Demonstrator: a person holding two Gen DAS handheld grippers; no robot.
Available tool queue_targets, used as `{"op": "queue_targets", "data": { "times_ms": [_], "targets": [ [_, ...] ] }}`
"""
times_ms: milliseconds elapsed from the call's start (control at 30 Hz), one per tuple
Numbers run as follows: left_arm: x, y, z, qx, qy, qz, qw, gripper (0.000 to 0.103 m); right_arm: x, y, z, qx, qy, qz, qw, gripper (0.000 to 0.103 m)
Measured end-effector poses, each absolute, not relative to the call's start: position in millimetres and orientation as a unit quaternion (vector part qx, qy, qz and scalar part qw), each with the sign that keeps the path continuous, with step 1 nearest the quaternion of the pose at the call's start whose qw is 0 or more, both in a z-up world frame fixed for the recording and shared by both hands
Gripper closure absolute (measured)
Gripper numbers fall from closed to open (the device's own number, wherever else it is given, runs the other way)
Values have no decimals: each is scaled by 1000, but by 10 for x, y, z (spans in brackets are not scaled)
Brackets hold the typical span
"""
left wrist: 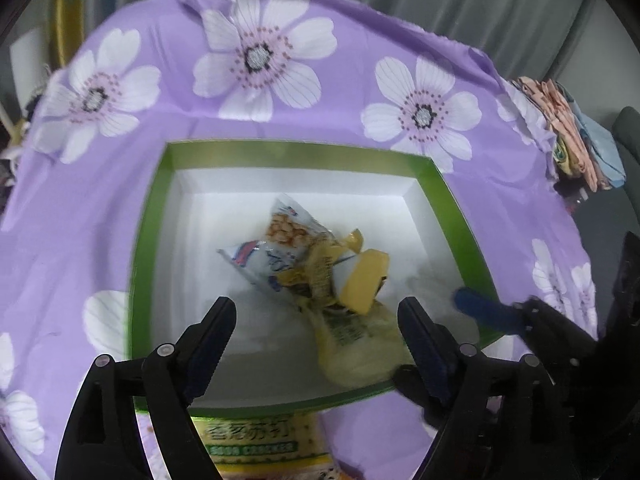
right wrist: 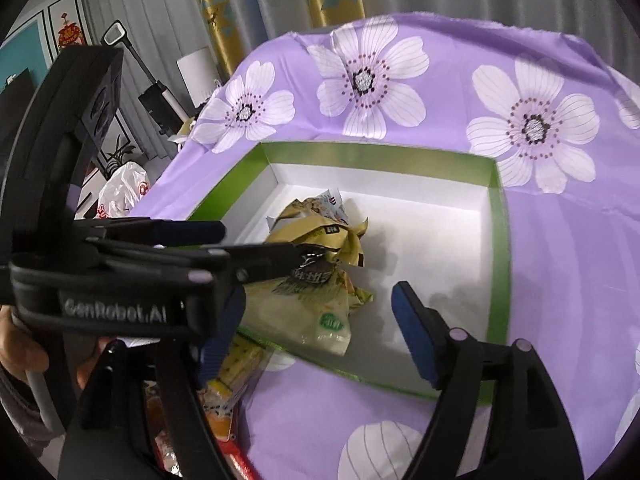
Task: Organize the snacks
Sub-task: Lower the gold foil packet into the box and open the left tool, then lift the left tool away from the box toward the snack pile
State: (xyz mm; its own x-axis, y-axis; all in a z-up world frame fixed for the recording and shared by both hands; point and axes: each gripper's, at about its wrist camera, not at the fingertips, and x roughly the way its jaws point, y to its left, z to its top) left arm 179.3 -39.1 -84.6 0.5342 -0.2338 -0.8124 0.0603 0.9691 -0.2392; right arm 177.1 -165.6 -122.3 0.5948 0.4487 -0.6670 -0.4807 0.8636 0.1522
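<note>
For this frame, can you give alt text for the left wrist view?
Open left gripper hovers over a green-rimmed white box holding a small heap of snack packets, nothing between its jaws. The box sits on a purple floral cloth; the right gripper's blue-padded finger reaches in.

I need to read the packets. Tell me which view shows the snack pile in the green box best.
The left wrist view: it looks down into the green box, so the snack pile lies spread out, the peanut packet plain. In the right wrist view the pile is seen lower, partly hidden behind the left claw.

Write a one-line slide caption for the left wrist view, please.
Open left gripper above snack packets piled in a green-rimmed box.
</note>
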Motion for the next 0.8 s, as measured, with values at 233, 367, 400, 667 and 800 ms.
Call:
{"op": "queue_targets", "data": {
  "times_ms": [233,367,400,667,800],
  "targets": [
    [1517,-355,-641,-78,447,-65,889,4,1388,-1786,-1002,-25,332,255,908,13],
    [1328,-359,-506,-70,430,-55,898,4,1144,-1806,-893,-31,318,253,913,10],
    [1282,-360,-474,-69,426,-55,901,4,1067,-1814,-857,-32,313,255,914,10],
    [780,-346,-323,-59,395,-45,916,3,589,-1901,-701,-35,291,254,922,0],
    [561,-362,-239,-52,382,-36,922,3,426,-1949,-668,-34,287,249,924,0]
  ]
}}
